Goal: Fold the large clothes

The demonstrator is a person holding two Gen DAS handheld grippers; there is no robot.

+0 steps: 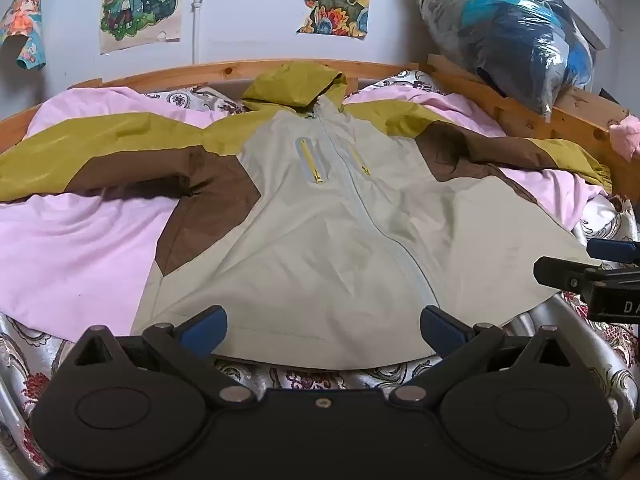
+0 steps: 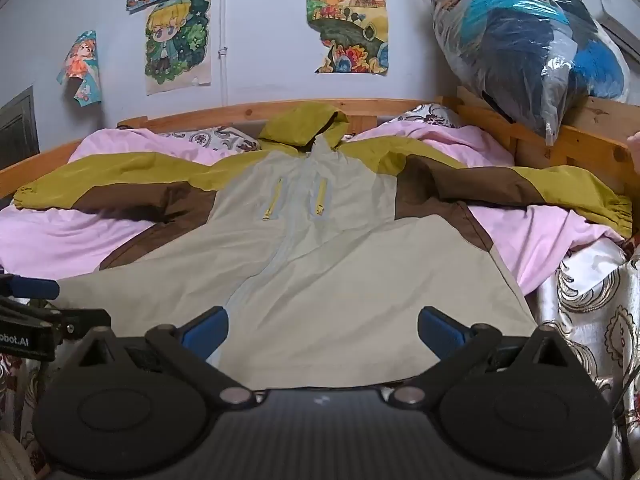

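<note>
A hooded jacket (image 1: 320, 220) in pale grey, brown and mustard lies face up on the bed, sleeves spread out to both sides, zip closed, hood toward the headboard. In the right wrist view the same jacket (image 2: 340, 272) fills the middle. My left gripper (image 1: 324, 330) hovers open over the jacket's hem, left of the zip's lower end, nothing between its blue pads. My right gripper (image 2: 322, 330) stands open above the hem to the right of the zip, also holding nothing. Each gripper shows at the other view's edge: the right gripper (image 1: 600, 272) and the left gripper (image 2: 32, 304).
A pink sheet (image 1: 72, 248) covers the bed under the jacket, with a patterned satin cover (image 2: 588, 300) at the near and right edges. A wooden headboard (image 1: 520, 112) runs behind. A plastic-wrapped bundle (image 2: 528, 48) rests on the right rail. Posters hang on the wall.
</note>
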